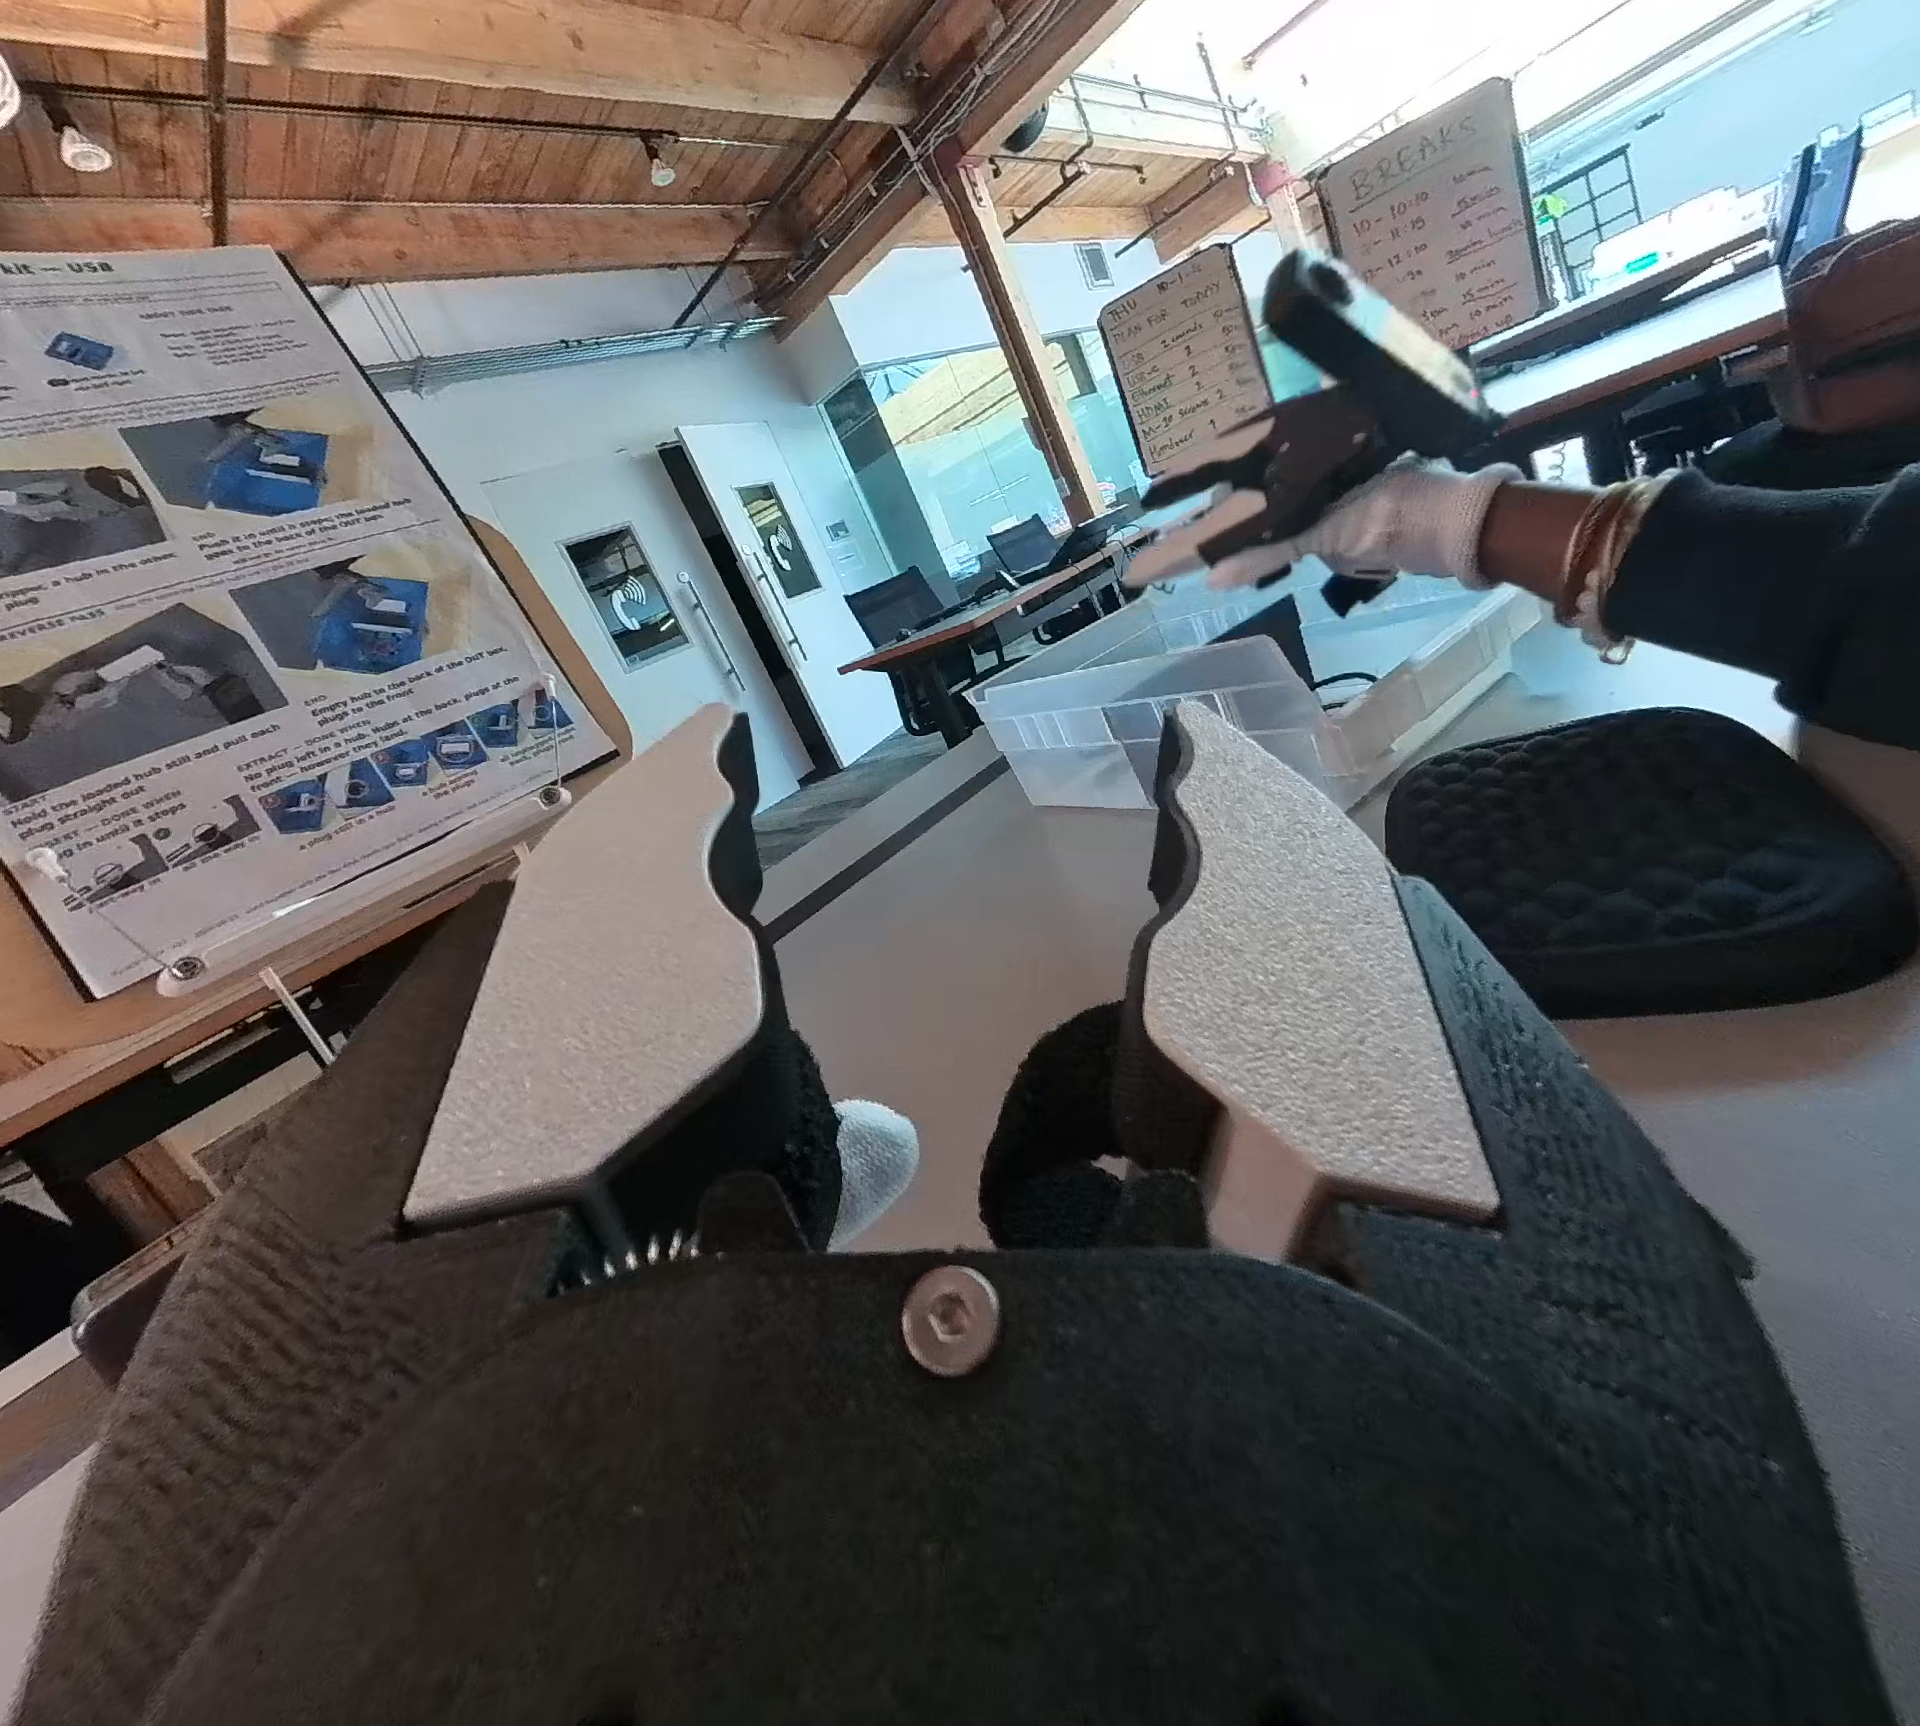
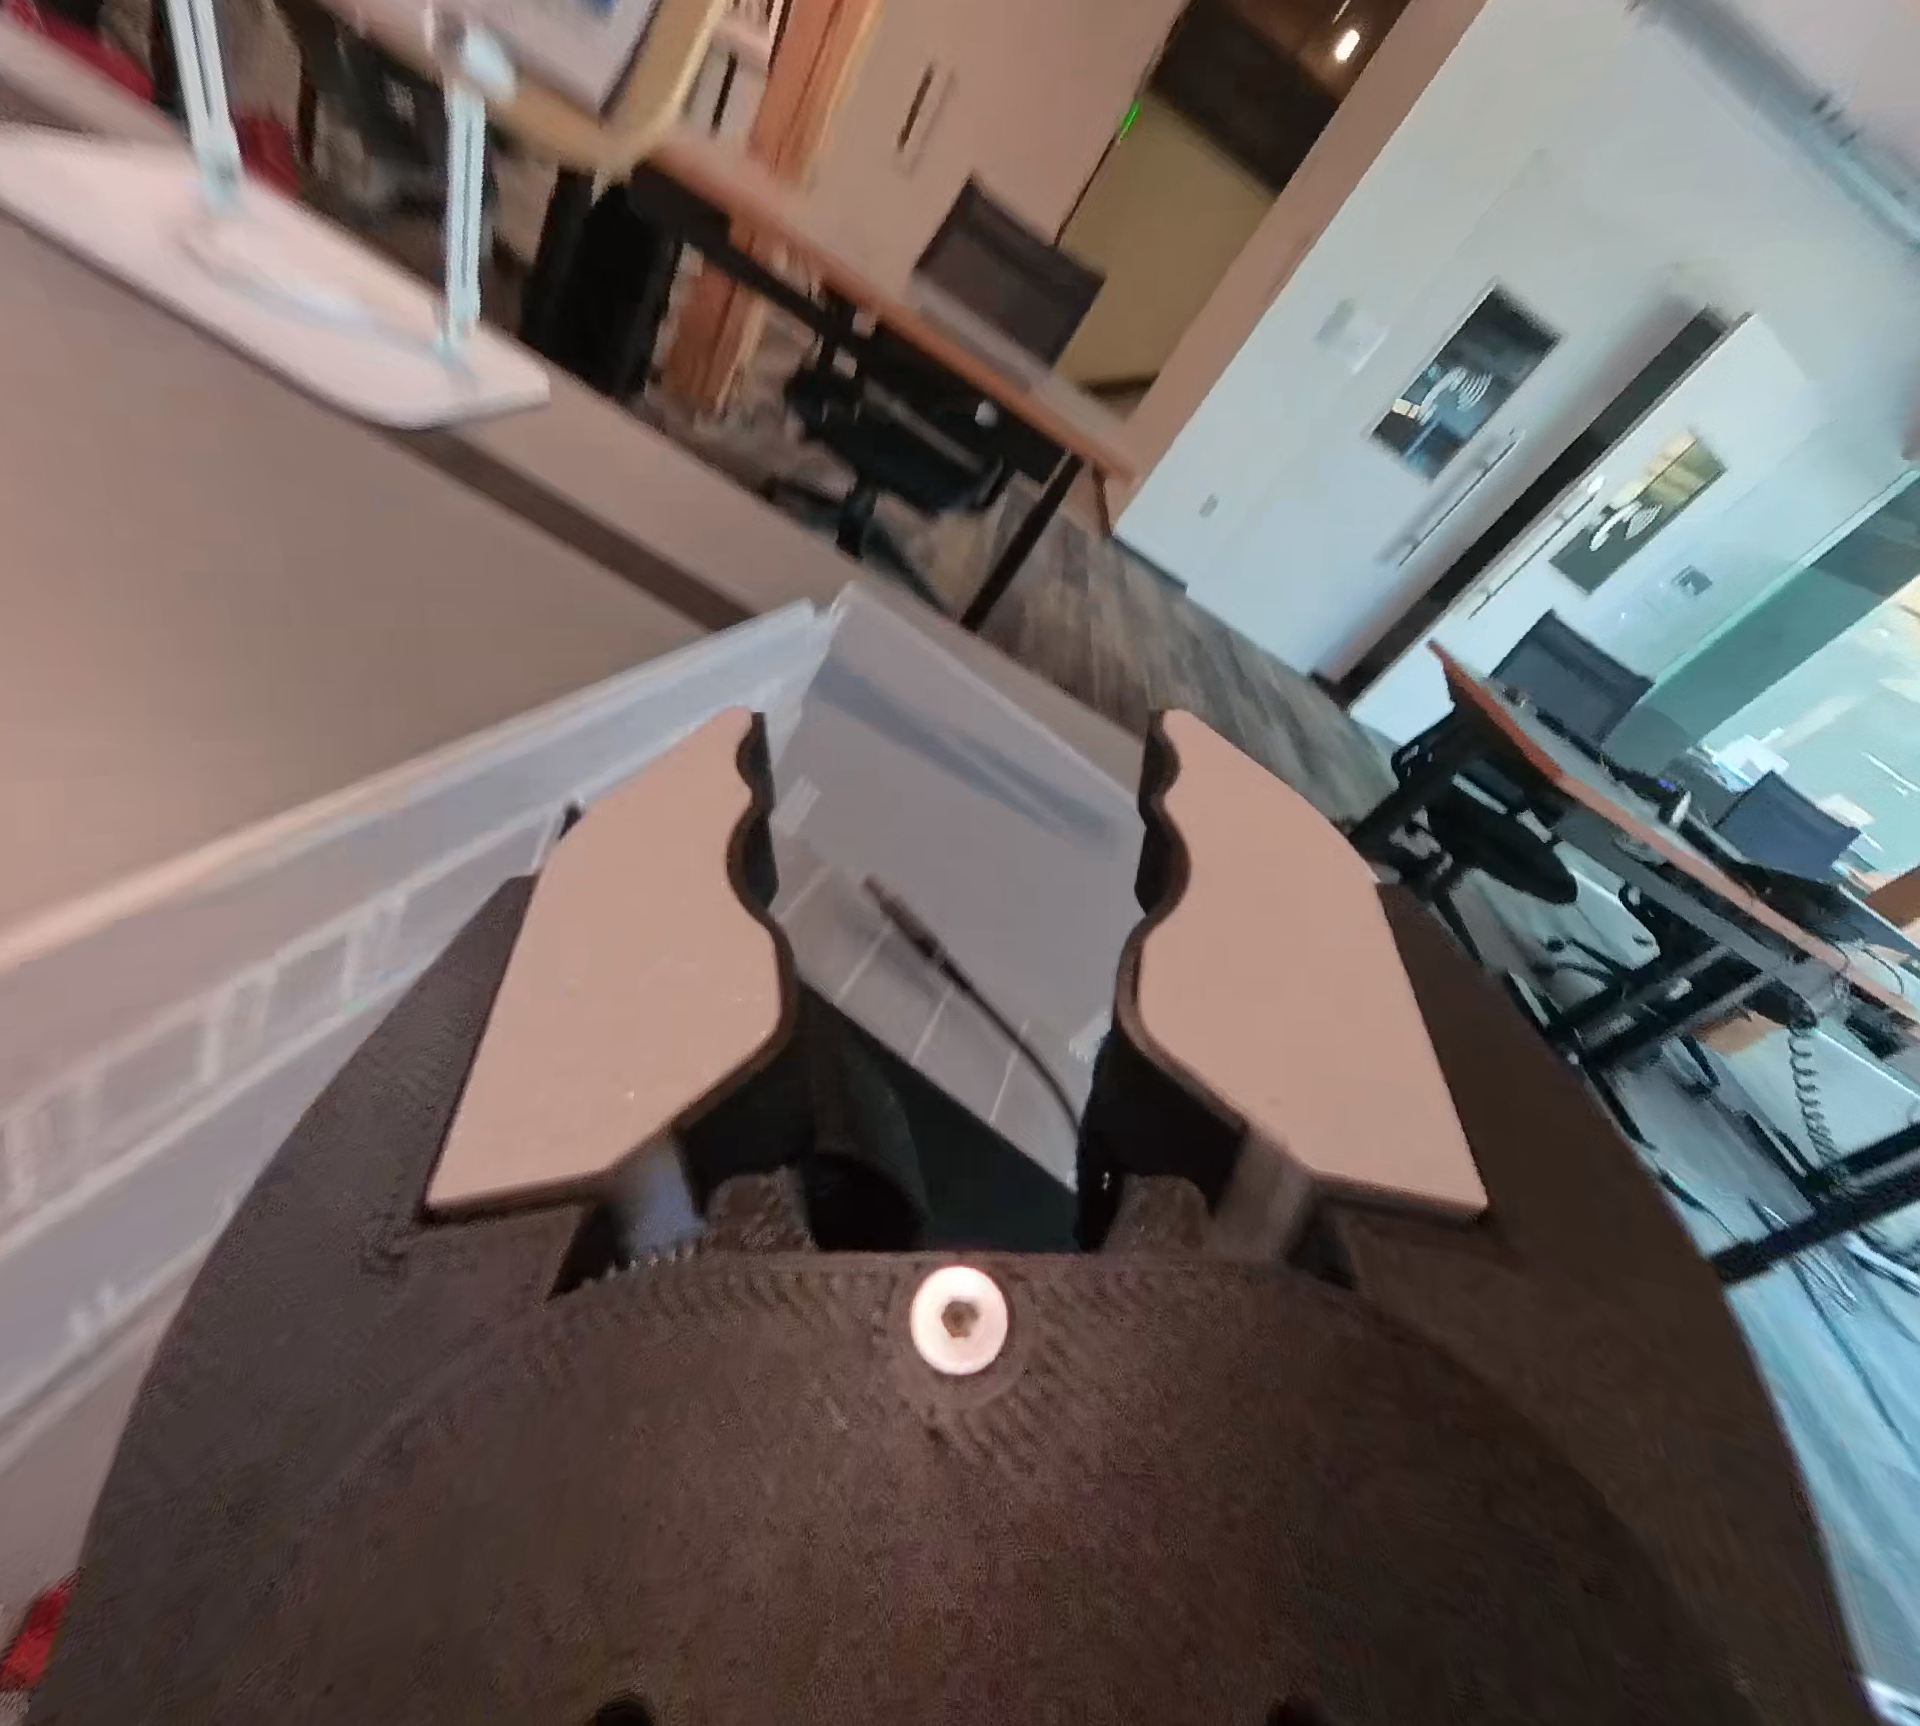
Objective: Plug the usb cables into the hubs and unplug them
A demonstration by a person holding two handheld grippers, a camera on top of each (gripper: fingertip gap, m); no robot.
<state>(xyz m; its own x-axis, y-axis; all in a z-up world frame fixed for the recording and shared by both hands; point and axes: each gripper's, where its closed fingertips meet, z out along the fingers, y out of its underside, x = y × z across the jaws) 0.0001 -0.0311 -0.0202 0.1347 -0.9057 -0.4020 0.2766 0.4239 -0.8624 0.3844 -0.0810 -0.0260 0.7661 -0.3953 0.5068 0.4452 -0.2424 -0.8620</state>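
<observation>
Both the left gripper (image 1: pixel 951 772) and right gripper (image 2: pixel 951 767) had jaws wide apart and empty, the right above a clear bin (image 2: pixel 644 689) holding a black usb cable (image 2: pixel 935 944) at 12 o'clock, best approached squarely; no hub showed.

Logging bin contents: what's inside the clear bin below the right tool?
Inside the clear bin, a black cable lies on the floor. The right tool, open, covers the near part; no hub shows.

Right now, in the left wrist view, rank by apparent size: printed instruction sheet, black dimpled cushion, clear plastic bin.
1. Printed instruction sheet
2. Black dimpled cushion
3. Clear plastic bin
Nearness to the camera makes true sizes unsure.
</observation>
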